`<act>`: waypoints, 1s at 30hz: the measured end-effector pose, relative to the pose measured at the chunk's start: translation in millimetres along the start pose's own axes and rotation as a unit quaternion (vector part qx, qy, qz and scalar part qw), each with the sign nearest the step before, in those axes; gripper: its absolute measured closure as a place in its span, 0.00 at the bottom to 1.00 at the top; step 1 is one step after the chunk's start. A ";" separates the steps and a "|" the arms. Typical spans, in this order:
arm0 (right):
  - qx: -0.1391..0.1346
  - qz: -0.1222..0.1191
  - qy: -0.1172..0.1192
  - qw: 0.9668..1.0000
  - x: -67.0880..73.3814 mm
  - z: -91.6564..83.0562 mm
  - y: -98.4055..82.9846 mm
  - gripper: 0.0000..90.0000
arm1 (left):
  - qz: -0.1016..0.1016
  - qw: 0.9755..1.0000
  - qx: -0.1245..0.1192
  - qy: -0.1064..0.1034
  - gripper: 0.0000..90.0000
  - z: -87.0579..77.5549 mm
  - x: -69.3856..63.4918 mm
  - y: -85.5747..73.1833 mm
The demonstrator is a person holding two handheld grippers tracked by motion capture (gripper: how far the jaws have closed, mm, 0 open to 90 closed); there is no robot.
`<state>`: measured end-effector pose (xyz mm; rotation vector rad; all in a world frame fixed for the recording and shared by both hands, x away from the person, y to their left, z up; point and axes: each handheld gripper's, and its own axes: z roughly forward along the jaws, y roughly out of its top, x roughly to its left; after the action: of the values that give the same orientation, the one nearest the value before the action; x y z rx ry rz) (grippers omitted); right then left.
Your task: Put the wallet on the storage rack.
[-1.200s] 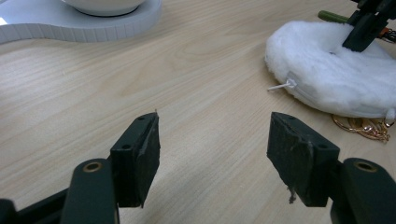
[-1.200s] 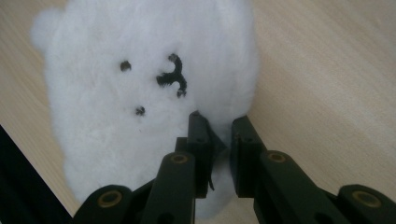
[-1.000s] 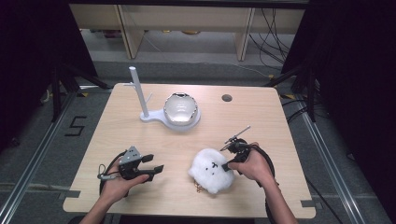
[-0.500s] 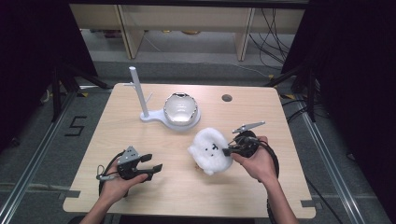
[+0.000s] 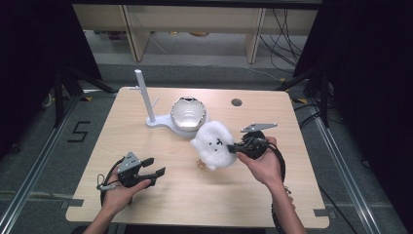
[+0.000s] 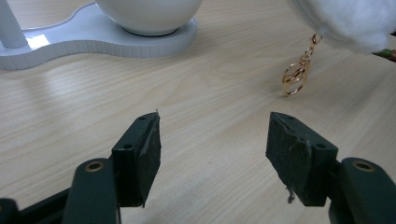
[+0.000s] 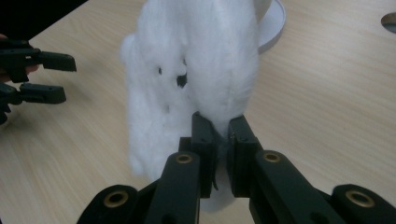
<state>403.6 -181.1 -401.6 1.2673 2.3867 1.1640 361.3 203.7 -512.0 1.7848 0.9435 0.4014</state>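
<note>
Right gripper view: right claw (image 7: 220, 128) pinching together on white plush keychain (image 7: 196, 70), dangling just above worktop (image 7: 327, 107). Handling light, soft, squashy; gripping deep into fluff, avoiding gold clasp (image 6: 297, 74). Left claw (image 6: 212, 144) sitting apart, empty.

in the right gripper view the white plush toy (image 7: 196, 79) hides most of the white stand (image 7: 275, 21) behind it and its top runs off the upper edge. in the left gripper view only the toy's lower edge shows, at the top right corner, and the stand's post (image 6: 9, 25) and the dome (image 6: 149, 14) are cut off above. the gold clasp's (image 5: 200, 163) links are too small to tell from above.
</note>
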 end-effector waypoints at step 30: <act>-0.130 0.004 0.007 0.991 3.4 10.5 44.3 0.94 | 0.005 0.998 -0.043 0.044 0.39 -5.6 8.0 -2.6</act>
<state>433.9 -158.4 -376.0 1.1871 2.1520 1.4342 361.7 213.7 -513.2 1.7061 0.9650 0.5228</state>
